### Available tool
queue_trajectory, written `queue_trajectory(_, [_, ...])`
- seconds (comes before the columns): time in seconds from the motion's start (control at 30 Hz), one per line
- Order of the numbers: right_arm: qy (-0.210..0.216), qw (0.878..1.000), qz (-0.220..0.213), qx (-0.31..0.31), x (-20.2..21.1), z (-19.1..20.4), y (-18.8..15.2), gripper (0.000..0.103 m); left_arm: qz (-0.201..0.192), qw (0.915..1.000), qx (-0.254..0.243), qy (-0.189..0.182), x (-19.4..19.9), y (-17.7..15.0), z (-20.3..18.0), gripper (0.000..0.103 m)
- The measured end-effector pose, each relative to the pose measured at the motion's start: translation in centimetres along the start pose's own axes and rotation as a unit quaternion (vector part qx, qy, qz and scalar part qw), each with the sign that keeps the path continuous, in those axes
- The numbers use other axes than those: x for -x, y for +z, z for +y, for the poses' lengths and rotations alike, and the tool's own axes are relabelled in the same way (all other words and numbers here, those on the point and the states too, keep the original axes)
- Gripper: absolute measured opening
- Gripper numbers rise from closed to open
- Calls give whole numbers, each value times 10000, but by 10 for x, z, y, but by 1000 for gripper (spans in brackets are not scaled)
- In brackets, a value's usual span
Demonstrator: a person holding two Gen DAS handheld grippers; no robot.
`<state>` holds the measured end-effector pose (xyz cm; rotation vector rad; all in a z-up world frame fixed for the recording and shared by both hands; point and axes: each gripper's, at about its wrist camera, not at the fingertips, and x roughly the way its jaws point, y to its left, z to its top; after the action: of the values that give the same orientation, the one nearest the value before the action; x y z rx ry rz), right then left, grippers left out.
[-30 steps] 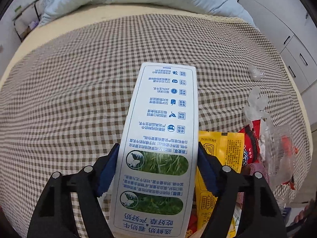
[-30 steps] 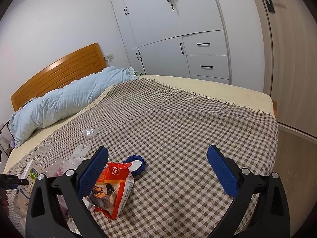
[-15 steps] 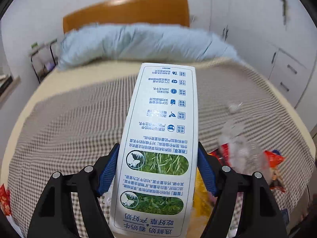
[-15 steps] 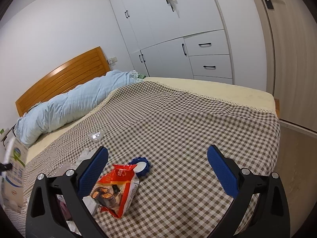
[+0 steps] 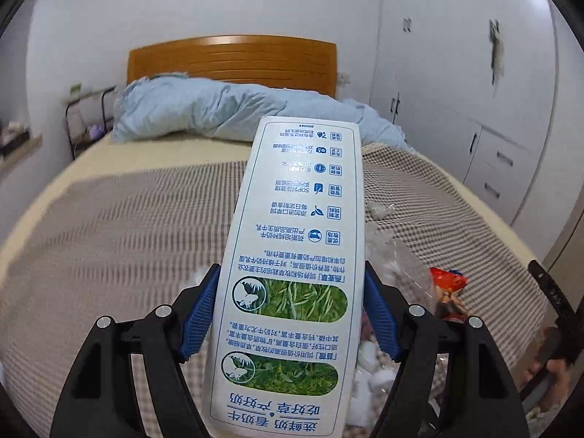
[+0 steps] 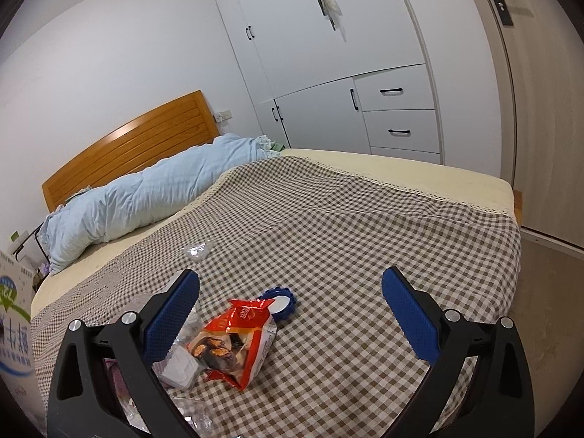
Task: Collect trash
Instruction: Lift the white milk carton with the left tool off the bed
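Note:
My left gripper (image 5: 290, 310) is shut on a tall white milk carton (image 5: 295, 255) with blue print and green grass pictures, held above the checked bedspread (image 5: 120, 241); the carton (image 6: 12, 332) also shows at the left edge of the right wrist view. My right gripper (image 6: 290, 314) stands open over the bed with nothing between its fingers. Below it lie a red snack bag (image 6: 235, 343), a blue round lid (image 6: 279, 301), crumpled clear plastic (image 6: 197, 250) and a white wrapper (image 6: 179, 367). The red bag (image 5: 447, 288) and clear plastic (image 5: 398, 266) lie right of the carton.
A pale blue duvet (image 6: 135, 197) lies rolled along the wooden headboard (image 6: 127, 149). White wardrobes with drawers (image 6: 398, 116) stand beyond the bed, a door (image 6: 540, 73) at the right. A small rack (image 5: 87, 116) stands left of the bed. A hand (image 5: 551, 376) shows at lower right.
My left gripper has risen and tilted up with the carton, so headboard and wall now show behind it. The right gripper has barely moved.

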<state>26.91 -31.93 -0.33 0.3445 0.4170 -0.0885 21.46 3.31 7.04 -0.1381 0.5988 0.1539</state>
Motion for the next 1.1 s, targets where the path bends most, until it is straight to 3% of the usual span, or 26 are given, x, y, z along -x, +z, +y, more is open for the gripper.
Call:
queue_trajectory(0.23, [52, 9997, -6, 248, 8, 12, -8, 97, -198, 9980, 595, -83, 5, -45, 5, 71])
queue_trajectory(0.67, [-222, 9971, -122, 712, 9, 32, -19, 97, -8, 9984, 547, -148, -21, -63, 18, 71])
queue_trajectory(1.1, [-316, 9834, -208, 1777, 20, 82, -51, 97, 55, 9978, 600, -288, -31, -65, 30, 71])
